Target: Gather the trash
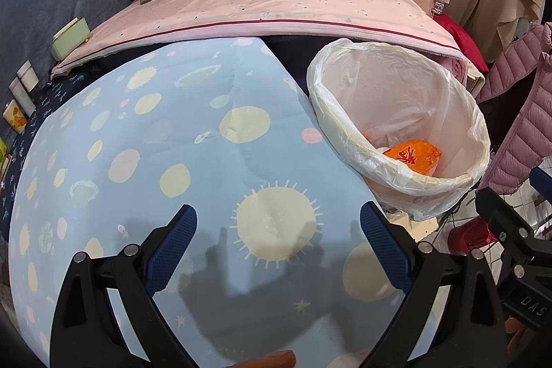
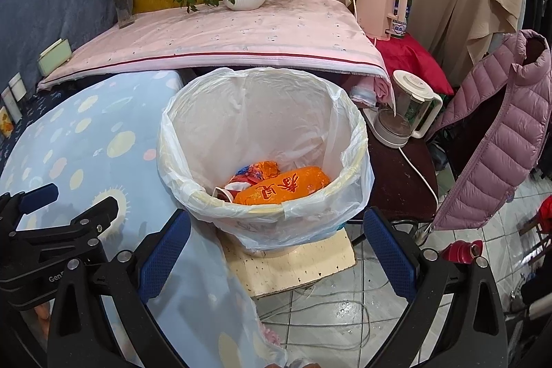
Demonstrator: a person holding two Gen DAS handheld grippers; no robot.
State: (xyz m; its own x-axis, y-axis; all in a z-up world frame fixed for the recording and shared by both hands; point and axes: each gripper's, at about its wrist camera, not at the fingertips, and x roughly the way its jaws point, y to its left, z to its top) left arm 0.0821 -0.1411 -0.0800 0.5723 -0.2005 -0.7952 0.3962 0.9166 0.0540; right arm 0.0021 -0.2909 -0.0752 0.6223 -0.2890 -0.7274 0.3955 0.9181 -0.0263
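orange wrappers [image 2: 279, 187] already in lined bin [image 2: 352, 140] at 12 o'clock; left gripper [image 1: 277, 247] and right gripper [image 2: 276, 250] both released and empty, so drop looks done, next scan for more trash.

Both views evenly lit by soft indoor light, moderately bright. Grey gripper shadow cast forward onto blue patterned cloth [image 1: 207, 161] in left wrist view, so light source placed behind and above. Mild sheen seen on bin liner [image 2: 262, 112]; faint glare on floor tiles [image 2: 345, 306]. Strong fisheye bending and black vignette noted at corners. Centre sharp; edges slightly smeared.
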